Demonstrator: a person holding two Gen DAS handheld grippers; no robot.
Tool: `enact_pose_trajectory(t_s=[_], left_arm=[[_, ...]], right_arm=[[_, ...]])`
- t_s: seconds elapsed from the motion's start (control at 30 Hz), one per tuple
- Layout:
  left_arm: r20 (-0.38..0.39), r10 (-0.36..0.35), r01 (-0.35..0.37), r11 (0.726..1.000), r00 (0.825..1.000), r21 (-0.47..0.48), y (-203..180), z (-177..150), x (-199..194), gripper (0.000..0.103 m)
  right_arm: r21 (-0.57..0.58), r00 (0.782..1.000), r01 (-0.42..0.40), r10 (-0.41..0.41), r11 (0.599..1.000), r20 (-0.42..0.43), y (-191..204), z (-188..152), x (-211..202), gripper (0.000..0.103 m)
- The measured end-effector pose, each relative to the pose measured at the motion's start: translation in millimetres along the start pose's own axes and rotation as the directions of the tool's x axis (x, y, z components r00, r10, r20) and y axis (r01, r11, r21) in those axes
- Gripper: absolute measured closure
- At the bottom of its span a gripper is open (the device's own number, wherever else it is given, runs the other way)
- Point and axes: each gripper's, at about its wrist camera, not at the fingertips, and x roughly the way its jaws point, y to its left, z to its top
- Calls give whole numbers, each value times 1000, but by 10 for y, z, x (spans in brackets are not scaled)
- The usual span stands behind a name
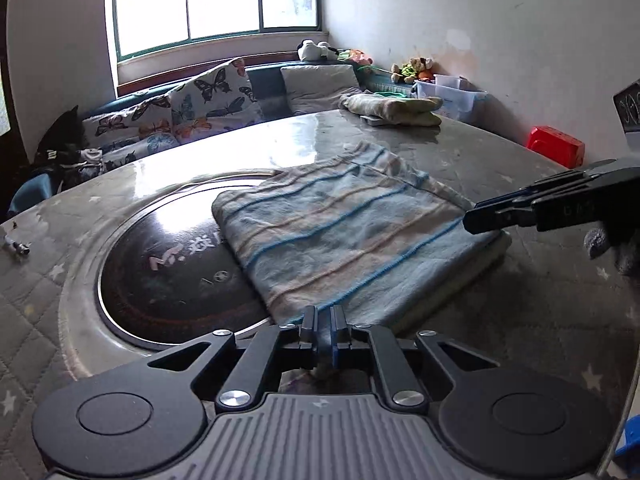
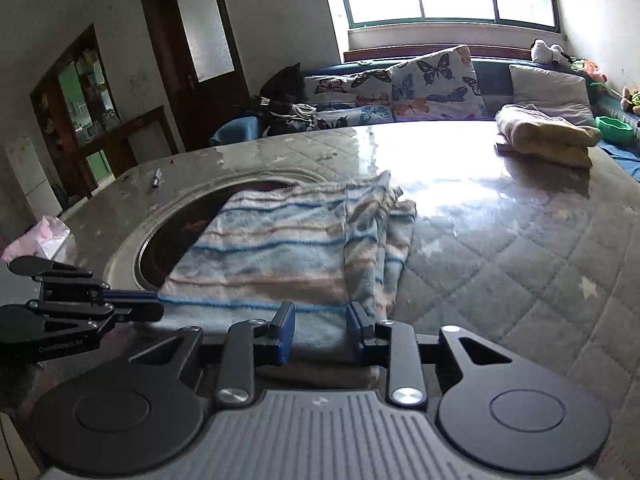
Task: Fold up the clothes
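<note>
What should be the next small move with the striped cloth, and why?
Probably close the right gripper on the striped cloth. Its jaws stand open around the cloth's near edge, while the left gripper looks already shut at its own edge, so a lift seems to wait on the right.

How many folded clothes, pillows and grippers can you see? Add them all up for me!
Folded clothes: 2, the striped garment and the yellowish folded pile.
Pillows: 3, the upright butterfly pillow, the flat butterfly pillow and the plain grey pillow.
Grippers: 2, the left gripper and the right gripper.
Total: 7.
</note>
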Motion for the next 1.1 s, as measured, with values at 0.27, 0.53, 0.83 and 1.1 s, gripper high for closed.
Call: enact_pose_trajectory(t_s=[0.27,0.53,0.83,1.1], left_arm=[[20,30,-29,999,999,-44,131,267,187,94],[1,49,-49,998,999,-50,251,314,279,94],[-35,68,-70,996,997,-53,361,419,569,91],[-6,96,-96,994,995,-49,489,648,711,91]], right_arm=[[-11,1000,-15,15,1000,-1,-61,286,352,74],[1,1000,22,-22,1000,17,-203,443,463,74],[-19,999,14,-14,1000,-32,-276,680,944,77],[-23,1000,0,0,1000,-3,-312,864,1032,76]])
